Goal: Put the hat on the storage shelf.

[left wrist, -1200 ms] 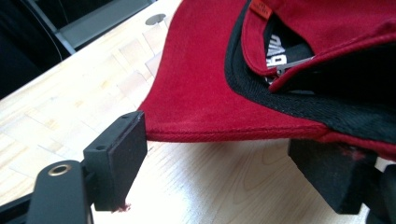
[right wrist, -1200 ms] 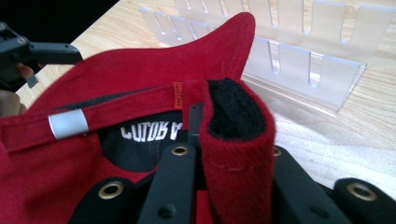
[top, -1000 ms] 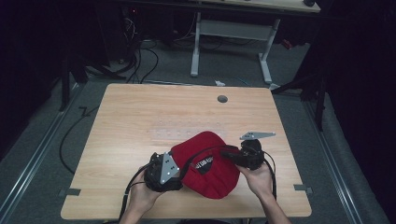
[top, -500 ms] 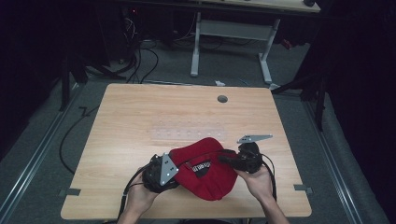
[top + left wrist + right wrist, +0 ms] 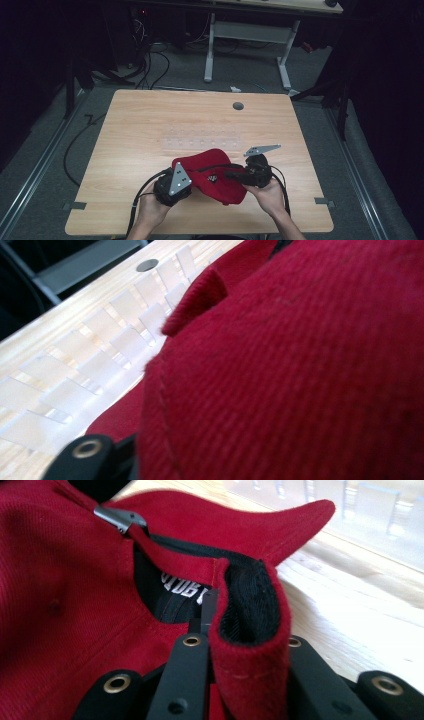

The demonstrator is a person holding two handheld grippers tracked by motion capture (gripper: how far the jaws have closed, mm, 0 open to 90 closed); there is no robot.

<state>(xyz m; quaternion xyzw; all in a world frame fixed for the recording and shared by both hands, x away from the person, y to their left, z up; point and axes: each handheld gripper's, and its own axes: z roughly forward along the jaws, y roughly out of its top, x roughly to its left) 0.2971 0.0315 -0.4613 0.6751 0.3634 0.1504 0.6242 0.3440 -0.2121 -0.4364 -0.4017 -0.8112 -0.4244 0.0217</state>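
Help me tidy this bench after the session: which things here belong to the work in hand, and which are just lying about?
In use:
- red cap, held between both grippers
- right gripper, shut on the cap's back edge by the strap
- left gripper, jaws just closing at the cap's other side

Lying about:
- clear plastic strip on the table
- cables on the floor

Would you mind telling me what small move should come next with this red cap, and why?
Probably finish closing the left hand-held gripper on the red cap. Its jaws have just been closing with the cap's cloth against them, while the right hand-held gripper already clamps the edge by the back opening. A firm hold on both sides should let the cap be lifted or folded.
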